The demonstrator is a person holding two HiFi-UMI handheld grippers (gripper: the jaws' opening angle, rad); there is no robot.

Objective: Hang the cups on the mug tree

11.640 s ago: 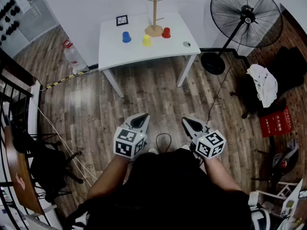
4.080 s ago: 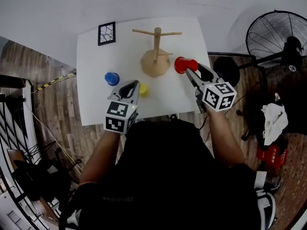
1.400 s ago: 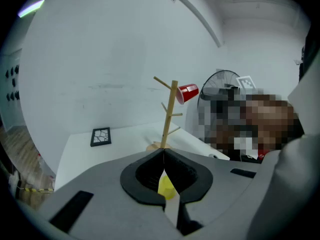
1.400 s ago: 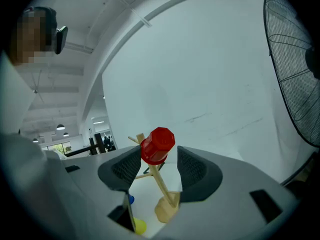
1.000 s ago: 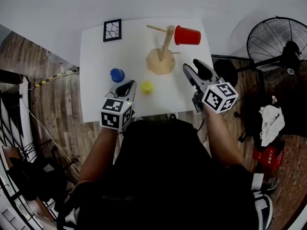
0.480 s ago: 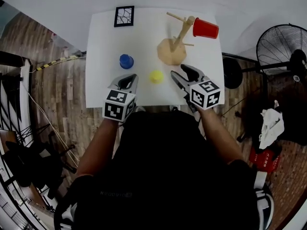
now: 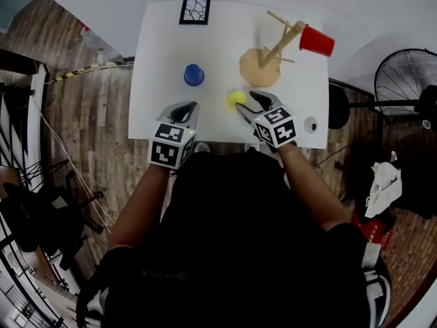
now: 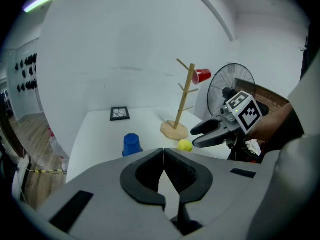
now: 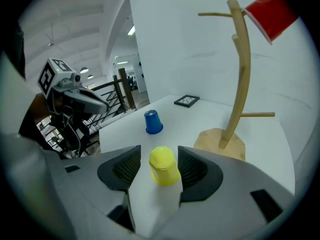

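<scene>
A wooden mug tree (image 7: 268,55) (image 9: 234,99) (image 8: 181,104) stands on the white table (image 7: 164,67) with a red cup (image 7: 317,40) (image 9: 270,14) (image 8: 201,76) hanging on an upper peg. A yellow cup (image 7: 236,98) (image 9: 164,166) (image 8: 185,145) sits upside down on the table between the jaws of my right gripper (image 7: 250,104) (image 9: 159,170), which is open; the pads stand a little off the cup's sides. A blue cup (image 7: 194,75) (image 9: 153,121) (image 8: 131,144) sits upside down further left. My left gripper (image 7: 184,110) (image 8: 164,176) hovers at the table's front edge, shut and empty.
A framed black-and-white marker card (image 7: 196,10) lies at the table's far edge. A small round object (image 7: 311,124) lies at the front right corner. A standing fan (image 7: 410,87) is to the right of the table, on the wooden floor.
My right gripper has moved left and forward until its jaws stand around the yellow cup. The left gripper has stayed by the front edge. The head view has shifted.
</scene>
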